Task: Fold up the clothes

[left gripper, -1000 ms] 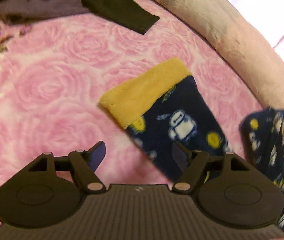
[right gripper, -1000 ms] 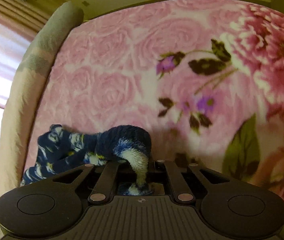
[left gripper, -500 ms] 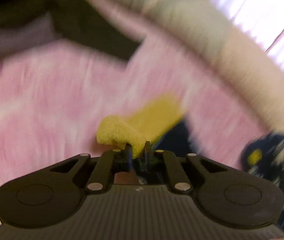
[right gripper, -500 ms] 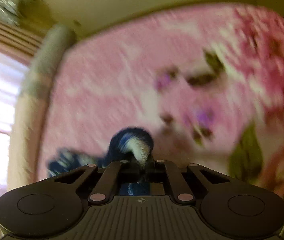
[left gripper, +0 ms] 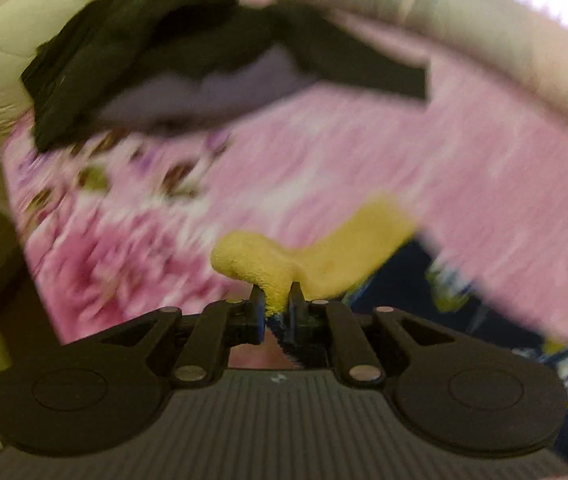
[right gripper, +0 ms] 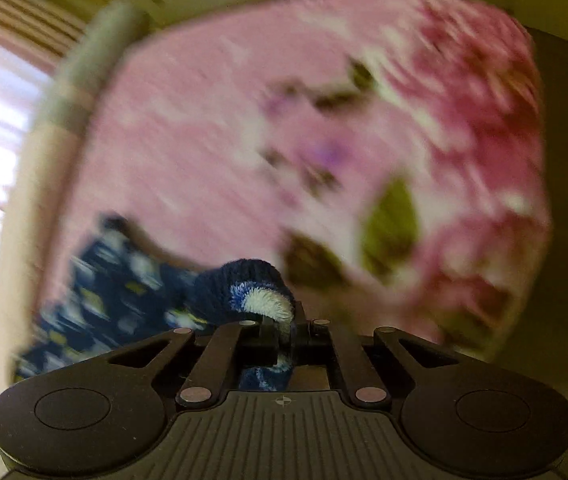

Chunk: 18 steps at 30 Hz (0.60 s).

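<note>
A navy fleece garment with a yellow cuff (left gripper: 323, 252) and a cartoon print lies on a pink floral blanket (left gripper: 463, 168). My left gripper (left gripper: 274, 300) is shut on the yellow cuff, which bunches up above the fingers. In the right wrist view the same navy printed fleece (right gripper: 124, 292) trails off to the left, and my right gripper (right gripper: 280, 328) is shut on its rolled navy and white edge (right gripper: 260, 296). Both views are motion-blurred.
A pile of dark clothes (left gripper: 156, 48) with a lilac piece sits at the far side of the blanket. A pale rolled bolster (left gripper: 483, 40) runs along the blanket's edge by a bright window. The floral blanket (right gripper: 363, 120) ends at a dark floor on the right.
My left gripper went from open above the cuff to shut on it and has lifted and swung left. My right gripper kept its hold and moved with the fabric.
</note>
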Each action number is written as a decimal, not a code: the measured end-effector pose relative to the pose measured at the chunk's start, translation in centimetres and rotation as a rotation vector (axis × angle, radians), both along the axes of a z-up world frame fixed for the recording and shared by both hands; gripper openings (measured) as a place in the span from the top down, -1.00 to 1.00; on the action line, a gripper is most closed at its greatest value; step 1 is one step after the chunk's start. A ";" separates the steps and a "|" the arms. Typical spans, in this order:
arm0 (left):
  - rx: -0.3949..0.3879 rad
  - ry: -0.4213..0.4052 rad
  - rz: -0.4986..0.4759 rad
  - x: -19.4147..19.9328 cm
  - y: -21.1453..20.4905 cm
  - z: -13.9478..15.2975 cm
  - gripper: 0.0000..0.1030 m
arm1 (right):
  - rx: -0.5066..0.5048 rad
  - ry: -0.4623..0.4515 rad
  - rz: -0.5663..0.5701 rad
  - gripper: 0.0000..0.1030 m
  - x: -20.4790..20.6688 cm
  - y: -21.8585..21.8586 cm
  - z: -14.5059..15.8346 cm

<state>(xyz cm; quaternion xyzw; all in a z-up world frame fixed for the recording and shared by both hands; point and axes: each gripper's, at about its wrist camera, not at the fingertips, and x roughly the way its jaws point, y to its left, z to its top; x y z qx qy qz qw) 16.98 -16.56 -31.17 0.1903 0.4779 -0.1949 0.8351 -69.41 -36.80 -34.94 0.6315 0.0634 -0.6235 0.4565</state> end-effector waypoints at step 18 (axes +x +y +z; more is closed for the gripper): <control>0.052 -0.028 -0.087 -1.2 -1.7 0.3 0.34 | 0.058 0.415 0.139 -0.57 4.5 -2.0 4.2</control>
